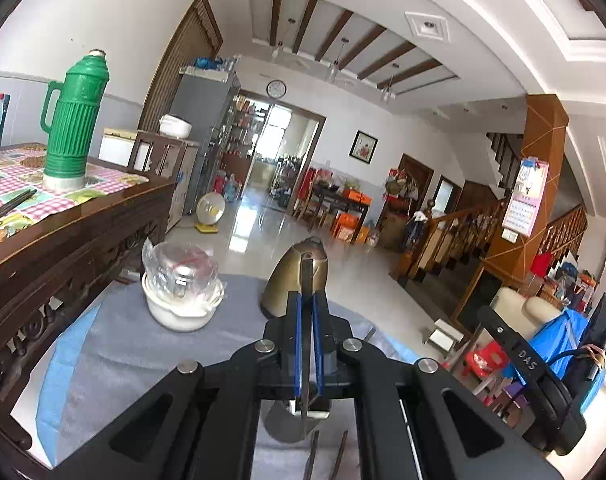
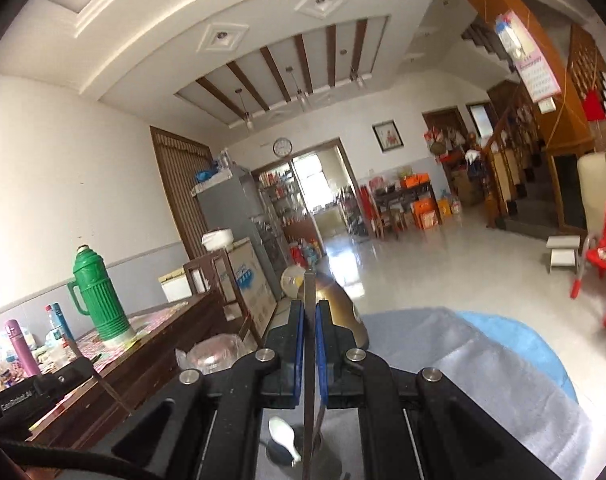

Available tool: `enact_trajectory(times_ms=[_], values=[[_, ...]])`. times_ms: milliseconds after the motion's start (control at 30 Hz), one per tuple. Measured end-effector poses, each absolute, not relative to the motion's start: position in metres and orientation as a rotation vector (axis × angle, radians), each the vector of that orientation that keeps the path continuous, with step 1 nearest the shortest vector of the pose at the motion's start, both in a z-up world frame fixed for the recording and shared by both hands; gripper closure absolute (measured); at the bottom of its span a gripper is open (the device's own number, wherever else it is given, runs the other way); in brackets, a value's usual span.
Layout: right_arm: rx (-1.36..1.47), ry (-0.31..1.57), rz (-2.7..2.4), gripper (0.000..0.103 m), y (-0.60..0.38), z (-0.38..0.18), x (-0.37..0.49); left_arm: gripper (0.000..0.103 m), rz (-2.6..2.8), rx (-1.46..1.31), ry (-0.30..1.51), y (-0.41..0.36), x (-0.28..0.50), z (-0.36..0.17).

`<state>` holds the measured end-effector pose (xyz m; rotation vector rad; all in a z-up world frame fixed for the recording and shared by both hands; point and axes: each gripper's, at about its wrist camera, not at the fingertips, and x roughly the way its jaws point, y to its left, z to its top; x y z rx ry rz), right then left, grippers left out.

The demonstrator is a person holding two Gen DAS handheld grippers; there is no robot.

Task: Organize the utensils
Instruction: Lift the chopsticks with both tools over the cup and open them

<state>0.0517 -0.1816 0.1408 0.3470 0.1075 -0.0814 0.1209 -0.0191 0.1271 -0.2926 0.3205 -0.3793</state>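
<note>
Bright daylight enters through the far doorway (image 1: 281, 136), throwing glare across the glossy floor (image 1: 247, 232). Both views bend strongly at the edges, with dark corners and slight softness.

Your left gripper (image 1: 307, 300) points out roughly level, tipped slightly down, jaws nearly closed, blue pads (image 1: 299, 344) clamped on a thin flat strip standing on edge between them. Your right gripper (image 2: 310, 312) matches: near level, rolled a bit so the room tilts in its view, blue pads (image 2: 299, 340) pinching a thin flat strip the same way. Each sees the other: right one's body at the right edge of the left view, left one's body low left in the right view.
</note>
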Motion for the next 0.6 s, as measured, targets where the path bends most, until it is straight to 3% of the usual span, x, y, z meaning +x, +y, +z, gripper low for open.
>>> enact_trajectory(times_ms=[333,600], values=[[0.267,-0.038,-0.159,0.097,-0.156,0.171,0.084,0.098,-0.311,-0.290,0.248,-0.037,0.140,0.125],[0.242,0.004,-0.194,0.097,-0.141,0.155,0.132,0.098,-0.259,-0.271,0.270,-0.057,0.164,0.104]])
